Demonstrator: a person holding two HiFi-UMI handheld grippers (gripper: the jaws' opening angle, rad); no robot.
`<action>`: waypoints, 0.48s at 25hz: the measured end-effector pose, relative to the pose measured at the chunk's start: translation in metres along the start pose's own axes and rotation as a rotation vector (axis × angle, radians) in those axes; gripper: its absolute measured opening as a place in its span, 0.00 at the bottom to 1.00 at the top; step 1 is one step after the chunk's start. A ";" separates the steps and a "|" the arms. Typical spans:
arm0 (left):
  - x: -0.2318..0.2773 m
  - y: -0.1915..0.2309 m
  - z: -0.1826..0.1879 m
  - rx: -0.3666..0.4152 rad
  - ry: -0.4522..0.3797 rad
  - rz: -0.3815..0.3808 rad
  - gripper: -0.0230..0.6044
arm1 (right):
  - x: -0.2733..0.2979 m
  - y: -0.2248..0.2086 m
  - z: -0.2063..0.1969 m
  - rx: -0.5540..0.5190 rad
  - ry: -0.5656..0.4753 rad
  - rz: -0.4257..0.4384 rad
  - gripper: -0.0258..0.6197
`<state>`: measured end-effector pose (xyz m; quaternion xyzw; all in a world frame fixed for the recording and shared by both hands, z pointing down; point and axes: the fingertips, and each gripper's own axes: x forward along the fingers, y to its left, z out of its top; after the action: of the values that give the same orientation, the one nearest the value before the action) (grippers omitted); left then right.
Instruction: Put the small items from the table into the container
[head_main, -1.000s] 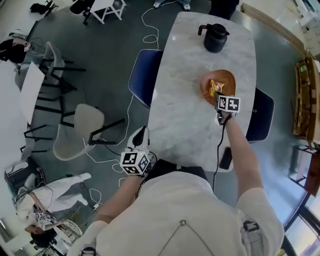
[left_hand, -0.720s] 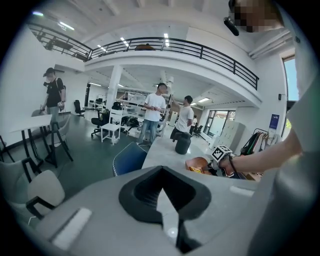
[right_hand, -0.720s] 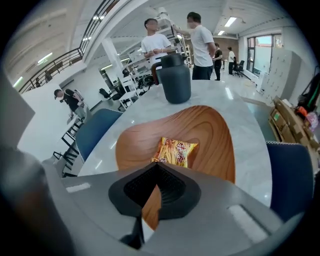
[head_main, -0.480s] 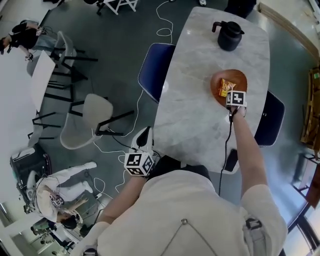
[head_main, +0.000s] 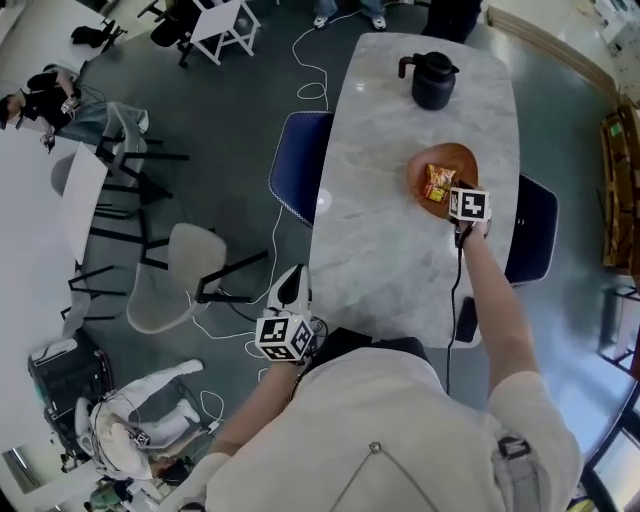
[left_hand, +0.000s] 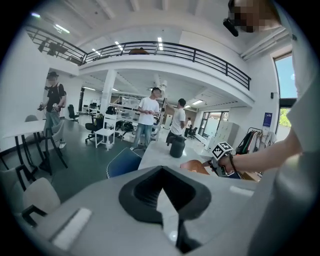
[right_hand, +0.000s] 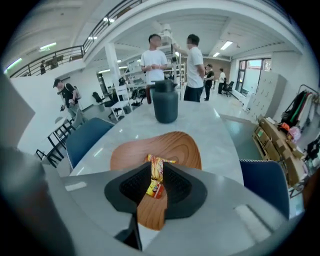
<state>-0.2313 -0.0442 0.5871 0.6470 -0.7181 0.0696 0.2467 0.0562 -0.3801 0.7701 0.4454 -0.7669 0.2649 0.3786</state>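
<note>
no legible text anywhere, print on the snack packet (right_hand: 155, 180) too small to read

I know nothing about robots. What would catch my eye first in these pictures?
A bright yellow-and-orange snack packet lies in a wooden tray near the right edge of a long marble table. The right gripper hangs just above the tray, its jaws opening with the packet between them. A black jug stands at the table's far end.
</note>
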 end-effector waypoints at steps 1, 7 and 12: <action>0.001 -0.003 0.002 0.004 -0.007 -0.014 0.04 | -0.015 0.002 0.007 0.006 -0.049 0.001 0.19; 0.010 -0.026 0.024 0.038 -0.066 -0.134 0.04 | -0.121 0.045 0.019 0.011 -0.341 0.050 0.12; 0.011 -0.055 0.044 0.067 -0.126 -0.242 0.04 | -0.215 0.084 0.009 0.057 -0.516 0.095 0.09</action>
<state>-0.1902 -0.0810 0.5414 0.7396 -0.6464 0.0224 0.1862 0.0469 -0.2443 0.5834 0.4720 -0.8504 0.1816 0.1452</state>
